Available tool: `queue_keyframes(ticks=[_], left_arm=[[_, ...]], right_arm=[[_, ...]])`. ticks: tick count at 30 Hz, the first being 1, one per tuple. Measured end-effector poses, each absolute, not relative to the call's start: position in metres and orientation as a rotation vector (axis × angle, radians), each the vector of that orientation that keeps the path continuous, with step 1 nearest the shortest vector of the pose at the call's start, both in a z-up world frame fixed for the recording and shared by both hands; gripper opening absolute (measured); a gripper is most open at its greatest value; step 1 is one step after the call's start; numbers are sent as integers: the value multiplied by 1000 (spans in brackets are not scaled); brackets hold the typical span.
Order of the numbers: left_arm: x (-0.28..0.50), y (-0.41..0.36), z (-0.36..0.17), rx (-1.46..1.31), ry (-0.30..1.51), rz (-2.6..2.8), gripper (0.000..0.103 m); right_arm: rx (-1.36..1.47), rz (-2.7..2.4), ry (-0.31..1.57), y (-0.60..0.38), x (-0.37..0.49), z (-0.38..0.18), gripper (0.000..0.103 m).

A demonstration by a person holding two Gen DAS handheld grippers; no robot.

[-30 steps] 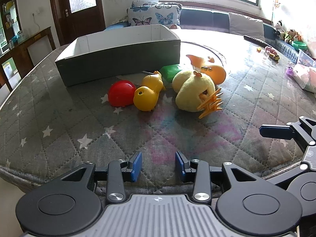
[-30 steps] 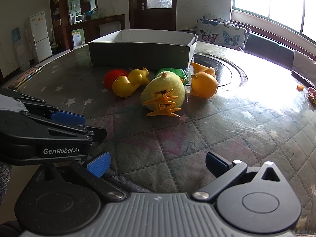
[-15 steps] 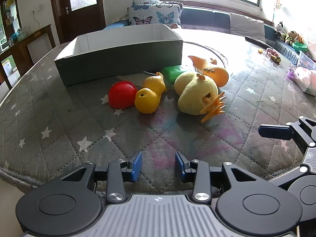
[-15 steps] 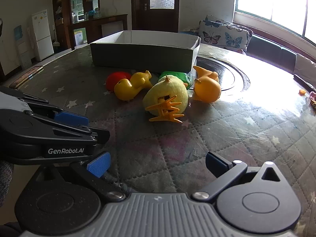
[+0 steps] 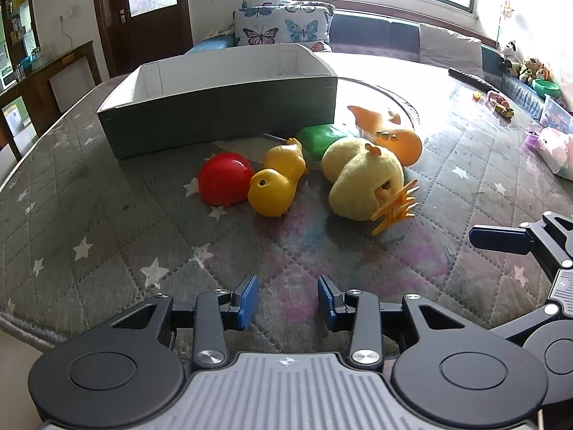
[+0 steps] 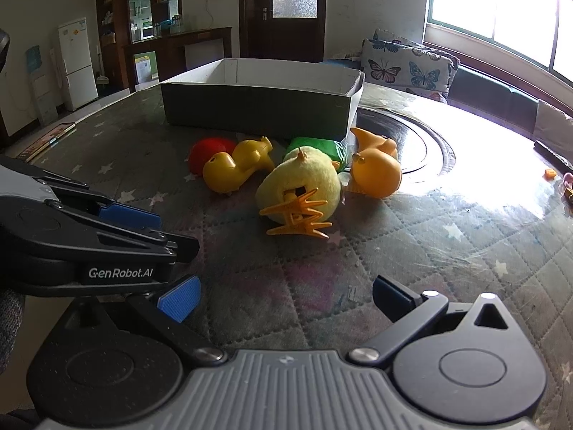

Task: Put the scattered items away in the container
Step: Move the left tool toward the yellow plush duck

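Since a second ago both tools have edged forward toward the pile, so the toys and the box sit a little larger and nearer in each wrist view; nothing on the tabletop itself has shifted.

The scattered toys lie in a loose cluster just in front of the box's long dark side. The red ball-shaped toy (image 5: 225, 178) touches the yellow plastic duck (image 5: 277, 182), which lies on its side. To the right of the duck sits the plush yellow chick (image 5: 361, 179), tipped over with its orange feet (image 5: 395, 206) sticking out toward the camera. Behind the chick lies the green block (image 5: 320, 139), closest to the box, and the orange duck toy (image 5: 397, 136) rests against the chick's far right side. The open grey cardboard box (image 5: 222, 114), white inside, stands behind them all; what shows of its inside holds nothing.

The left tool (image 5: 288, 301) hangs low over the near edge of the tabletop, its blue pads (image 5: 247, 301) apart with a moderate gap and nothing between them. The right tool (image 6: 283, 295) is spread wide, also with nothing in its grasp, and points at the chick from nearer the table's middle. Each tool shows at the edge of the other's view.

All of this sits on a grey quilted cover with white stars (image 5: 89, 215) over the round tabletop. Beyond it are butterfly-print cushions (image 5: 279, 28), a bench under the window, and small toys (image 5: 501, 104) at the far right edge.
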State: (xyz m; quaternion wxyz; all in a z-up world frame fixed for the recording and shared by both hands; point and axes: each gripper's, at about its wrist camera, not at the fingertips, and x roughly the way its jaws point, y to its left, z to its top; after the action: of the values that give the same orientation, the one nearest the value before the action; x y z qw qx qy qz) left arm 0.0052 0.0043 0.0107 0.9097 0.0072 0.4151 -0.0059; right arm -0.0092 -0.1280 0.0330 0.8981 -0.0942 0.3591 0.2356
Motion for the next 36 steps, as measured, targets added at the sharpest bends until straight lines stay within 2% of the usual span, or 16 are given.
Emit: queue_keyframes(ticks=[28,36], left_arm=[[45,13,19,-5,887,-31,39],[55,12,28,-39,897,-91,40]], right_arm=[[-140,510,746,-128,30,37,103],[-119,539,752,-127,41,39,100]])
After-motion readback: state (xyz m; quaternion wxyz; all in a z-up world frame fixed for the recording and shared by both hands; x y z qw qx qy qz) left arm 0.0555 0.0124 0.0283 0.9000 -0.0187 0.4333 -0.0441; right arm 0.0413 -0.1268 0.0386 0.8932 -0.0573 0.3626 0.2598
